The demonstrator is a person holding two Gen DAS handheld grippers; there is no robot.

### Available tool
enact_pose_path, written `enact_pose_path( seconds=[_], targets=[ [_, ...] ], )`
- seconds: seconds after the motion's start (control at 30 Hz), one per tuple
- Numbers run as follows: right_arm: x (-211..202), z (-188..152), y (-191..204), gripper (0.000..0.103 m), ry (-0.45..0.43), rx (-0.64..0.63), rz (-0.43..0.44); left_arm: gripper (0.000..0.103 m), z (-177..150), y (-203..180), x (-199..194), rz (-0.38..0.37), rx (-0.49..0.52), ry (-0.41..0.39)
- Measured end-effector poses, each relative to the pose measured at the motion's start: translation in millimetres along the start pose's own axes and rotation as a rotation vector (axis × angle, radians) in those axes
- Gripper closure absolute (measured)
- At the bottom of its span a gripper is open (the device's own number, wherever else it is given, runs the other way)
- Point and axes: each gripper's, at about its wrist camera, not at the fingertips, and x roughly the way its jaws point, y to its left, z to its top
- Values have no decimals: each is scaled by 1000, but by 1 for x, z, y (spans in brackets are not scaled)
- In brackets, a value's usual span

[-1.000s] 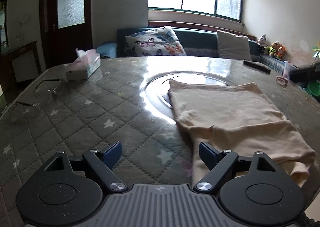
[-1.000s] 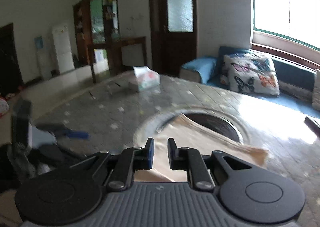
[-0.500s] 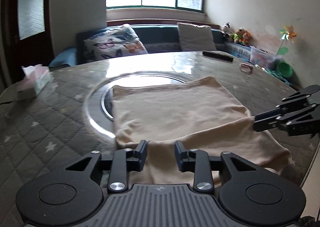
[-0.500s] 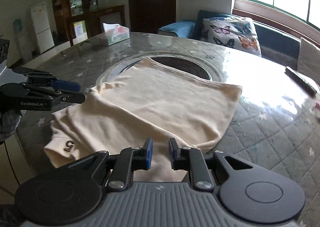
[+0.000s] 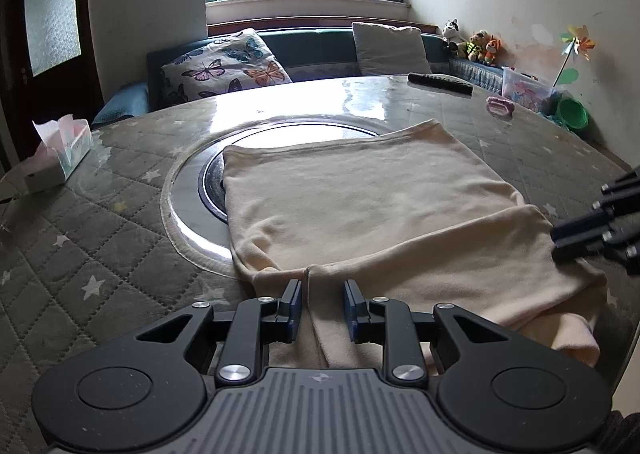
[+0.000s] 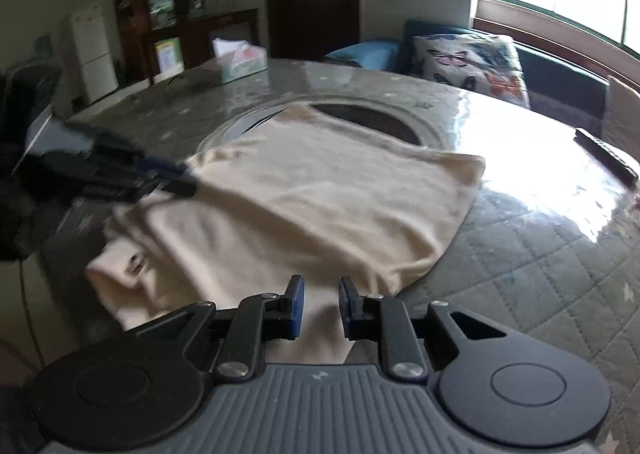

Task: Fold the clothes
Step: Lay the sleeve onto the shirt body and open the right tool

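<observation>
Cream-coloured garment (image 5: 360, 198), a soft knit top, lies spread on the round table (image 5: 100, 246), its far part draped over the metal ring (image 5: 188, 190) set in the table's middle and its near part hanging over the table's edge. A band of the cloth is already folded across the near side.

In the left wrist view, the left claw (image 5: 322, 304) sits low over the near left corner of the garment. Its blue-padded fingers stand a narrow way apart with a raised ridge of the fabric running between them; whether the pads actually press on the cloth cannot be told. The right claw (image 5: 576, 238) shows at the right edge of that view, its dark tips at the edge of the folded band.

In the right wrist view, the right claw (image 6: 320, 304) hovers over the near right corner of the garment, fingers a small gap apart with cream cloth showing between them; a firm pinch cannot be confirmed. The left claw (image 6: 160, 174) appears blurred at the left, its tips at the opposite corner of the cloth.

Around the garment: a tissue box (image 5: 60, 150) stands well apart on the far left of the table, a black remote (image 5: 440, 83) and a small pink object (image 5: 499, 106) lie near the far edge. Behind the table are a bench with a butterfly cushion (image 5: 228, 66) and a plain cushion (image 5: 390, 48). Nothing lies on the garment itself.
</observation>
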Motion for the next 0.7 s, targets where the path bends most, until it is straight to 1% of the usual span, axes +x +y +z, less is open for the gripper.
enact_pose_path(
  seconds=[0.07,0.13,0.27,0.33,0.37,0.43,0.47,0.5,0.6,0.67,0.7],
  targets=[
    [-2,-9,7,84,21,-28,8,77,0,-4,-4,12,23,-2],
    [-5,-14,13,81,23,-57,-1,77,-1,-7,-12,14,48,-9],
    [-16,-16,25,81,8,-118,5,76,-7,-11,-26,9,89,-17],
    [-12,-19,28,81,27,-133,3,76,-11,-13,-31,12,112,-8],
    [-10,-21,29,80,37,-140,3,75,-14,-13,-35,12,128,-1],
    [-9,-23,30,79,42,-148,-1,68,-20,-16,-44,13,168,4],
    [-11,-22,32,78,37,-154,2,62,-23,-19,-50,14,193,3],
    [-14,-21,32,78,32,-159,2,59,-26,-21,-55,15,218,2],
    [-22,-18,35,76,18,-186,3,55,-37,-32,-63,24,324,2],
    [-24,-17,38,68,18,-205,7,54,-44,-40,-65,20,389,7],
    [-25,-17,39,67,19,-216,9,54,-48,-44,-66,15,421,9]
  ],
)
